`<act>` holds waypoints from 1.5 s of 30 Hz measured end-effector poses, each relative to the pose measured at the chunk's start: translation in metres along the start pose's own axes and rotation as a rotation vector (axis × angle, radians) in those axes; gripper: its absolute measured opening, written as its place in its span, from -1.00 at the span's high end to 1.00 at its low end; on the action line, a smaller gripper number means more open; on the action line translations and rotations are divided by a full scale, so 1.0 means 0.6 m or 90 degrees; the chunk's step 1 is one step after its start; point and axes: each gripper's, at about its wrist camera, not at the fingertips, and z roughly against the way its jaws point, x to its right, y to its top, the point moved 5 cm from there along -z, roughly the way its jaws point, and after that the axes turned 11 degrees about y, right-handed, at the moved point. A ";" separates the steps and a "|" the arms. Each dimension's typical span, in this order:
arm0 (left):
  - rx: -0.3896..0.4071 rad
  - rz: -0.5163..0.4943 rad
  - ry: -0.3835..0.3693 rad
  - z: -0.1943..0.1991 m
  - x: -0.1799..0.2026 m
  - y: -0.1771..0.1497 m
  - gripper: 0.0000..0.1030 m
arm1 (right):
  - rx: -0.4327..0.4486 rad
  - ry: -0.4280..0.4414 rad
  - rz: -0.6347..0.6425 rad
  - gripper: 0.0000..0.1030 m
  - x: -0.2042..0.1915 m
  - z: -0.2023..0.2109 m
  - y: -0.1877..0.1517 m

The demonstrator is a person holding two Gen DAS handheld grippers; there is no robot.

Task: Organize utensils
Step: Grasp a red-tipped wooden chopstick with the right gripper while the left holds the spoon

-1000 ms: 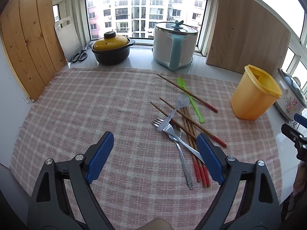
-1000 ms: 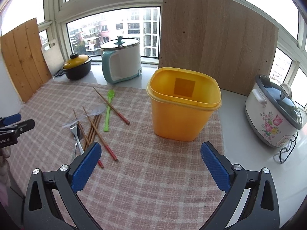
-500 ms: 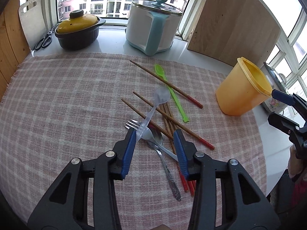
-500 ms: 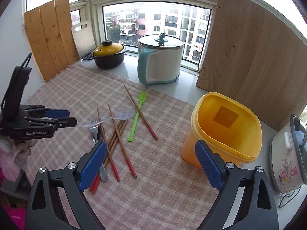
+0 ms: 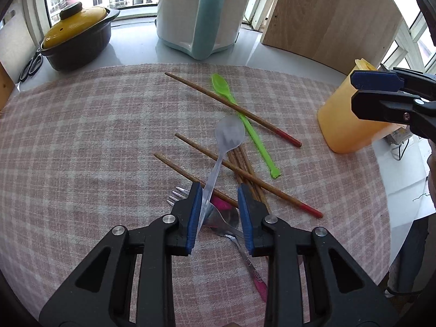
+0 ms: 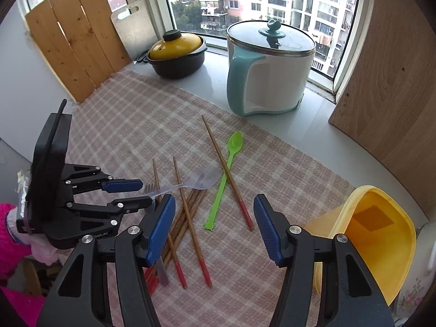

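A checked tablecloth [image 5: 81, 141] holds scattered utensils. The left gripper [image 5: 220, 212], jaws apart, straddles the clear spoon [image 5: 227, 139] handle, contact apparently one-sided. The right gripper [image 6: 214, 227], jaws wide, hovers beside the yellow container [image 6: 381, 245].

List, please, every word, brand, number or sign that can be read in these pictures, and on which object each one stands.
"bot.AI": the end of a partly hidden white marking on the black body of the left gripper, seen from the right wrist.
Nothing else is readable: the metal spoon's pink handle end is blurred; the flowered cooker shows decoration only.
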 end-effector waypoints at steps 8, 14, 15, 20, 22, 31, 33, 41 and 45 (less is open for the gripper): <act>-0.026 0.004 -0.018 -0.035 -0.002 0.012 0.48 | -0.078 0.012 -0.034 0.06 0.030 -0.073 0.044; -0.043 0.010 -0.034 -0.053 -0.005 0.018 0.48 | -0.148 -0.017 -0.027 0.24 0.052 -0.129 0.053; -0.045 0.012 -0.035 -0.055 -0.006 0.019 0.49 | -0.157 -0.019 -0.031 0.28 0.057 -0.136 0.055; -0.051 0.006 -0.036 -0.068 -0.004 0.025 0.49 | -0.193 -0.016 -0.038 0.38 0.064 -0.164 0.058; -0.053 0.004 -0.034 -0.074 -0.003 0.027 0.49 | -0.205 -0.024 -0.032 0.39 0.065 -0.172 0.057; -0.068 -0.005 -0.030 -0.105 0.008 0.027 0.56 | -0.237 -0.030 -0.032 0.49 0.072 -0.196 0.053; -0.070 -0.001 -0.034 -0.110 0.011 0.027 0.61 | -0.238 -0.030 -0.034 0.50 0.075 -0.198 0.052; -0.068 0.024 -0.039 -0.117 0.005 0.031 0.89 | -0.243 -0.024 -0.044 0.52 0.087 -0.209 0.051; -0.068 0.035 -0.036 -0.109 -0.011 0.026 0.90 | -0.244 -0.022 -0.047 0.53 0.090 -0.220 0.051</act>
